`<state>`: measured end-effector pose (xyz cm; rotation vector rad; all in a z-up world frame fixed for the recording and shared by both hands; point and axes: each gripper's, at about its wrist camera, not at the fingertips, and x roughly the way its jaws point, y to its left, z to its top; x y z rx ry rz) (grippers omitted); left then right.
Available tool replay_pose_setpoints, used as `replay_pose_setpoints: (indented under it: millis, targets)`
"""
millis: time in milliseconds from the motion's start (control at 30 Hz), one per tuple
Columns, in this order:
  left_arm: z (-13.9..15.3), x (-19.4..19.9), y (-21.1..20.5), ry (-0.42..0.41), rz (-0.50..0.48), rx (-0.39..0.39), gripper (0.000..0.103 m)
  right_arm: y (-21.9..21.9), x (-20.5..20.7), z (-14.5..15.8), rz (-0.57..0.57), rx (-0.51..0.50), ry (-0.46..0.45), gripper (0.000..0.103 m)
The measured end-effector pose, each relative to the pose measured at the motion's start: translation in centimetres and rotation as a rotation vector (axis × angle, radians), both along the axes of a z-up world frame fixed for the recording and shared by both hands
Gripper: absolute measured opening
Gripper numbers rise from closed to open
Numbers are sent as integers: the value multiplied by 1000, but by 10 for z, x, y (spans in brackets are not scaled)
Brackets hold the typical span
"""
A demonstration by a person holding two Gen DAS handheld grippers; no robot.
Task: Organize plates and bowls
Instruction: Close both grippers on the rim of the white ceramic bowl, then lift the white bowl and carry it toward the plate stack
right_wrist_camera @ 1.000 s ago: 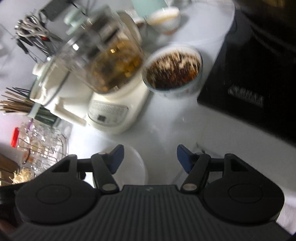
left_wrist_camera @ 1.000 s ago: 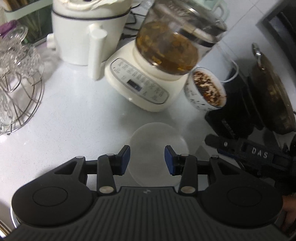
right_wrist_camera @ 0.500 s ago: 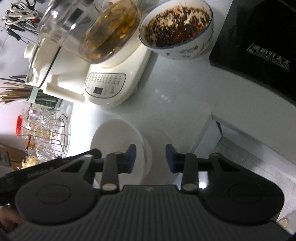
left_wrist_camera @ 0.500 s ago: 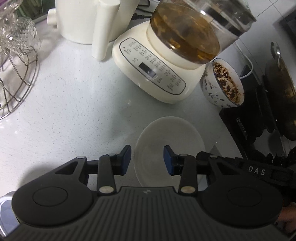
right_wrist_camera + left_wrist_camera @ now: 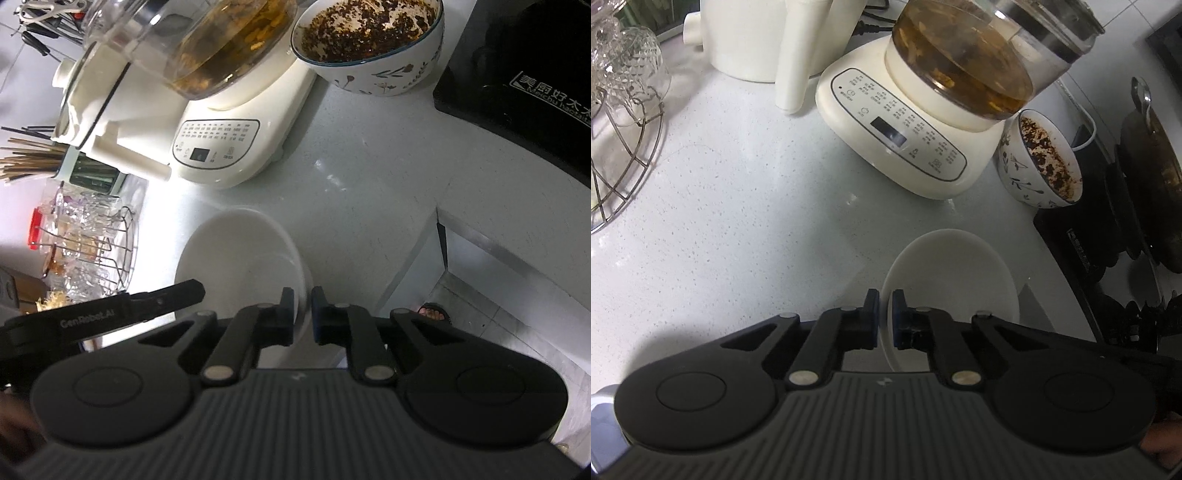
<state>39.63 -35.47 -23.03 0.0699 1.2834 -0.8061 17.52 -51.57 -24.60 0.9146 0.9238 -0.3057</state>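
Observation:
A plain white bowl point(image 5: 949, 280) sits on the speckled white counter point(image 5: 738, 206) near its front edge. My left gripper point(image 5: 885, 317) is shut on the bowl's left rim, the blue pads pinching the thin wall. In the right wrist view the same white bowl point(image 5: 240, 258) shows with my right gripper point(image 5: 303, 314) shut on its right rim. One of the left gripper's fingers point(image 5: 177, 295) reaches in from the left onto the opposite rim. The bowl looks empty.
Behind the bowl stand a cream kettle base with a glass pot of tea point(image 5: 905, 140) and a patterned bowl of dark food point(image 5: 1041, 162). A black induction cooker point(image 5: 1108, 229) is on the right, a wire rack of glasses point(image 5: 620, 129) on the left. The counter corner point(image 5: 439, 221) drops off.
Both grippers came down over the white bowl and their jaws went from wide open to shut on opposite rims. The bowl has not moved on the counter.

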Motion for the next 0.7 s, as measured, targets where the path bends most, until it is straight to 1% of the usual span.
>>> replay_pose_setpoints:
  millis: [300,433,700]
  targets:
    - [32,-10,10,-40,-3,-43,8,5,-9,27,-3,-51,-44,12]
    - [51,-15,16,-57,-16,-59,8,8,-13,46,-14,-69,-72,12]
    - [87,-30,36,-76,-5,-77,8,19,-23,82,-14,-103,-118,12]
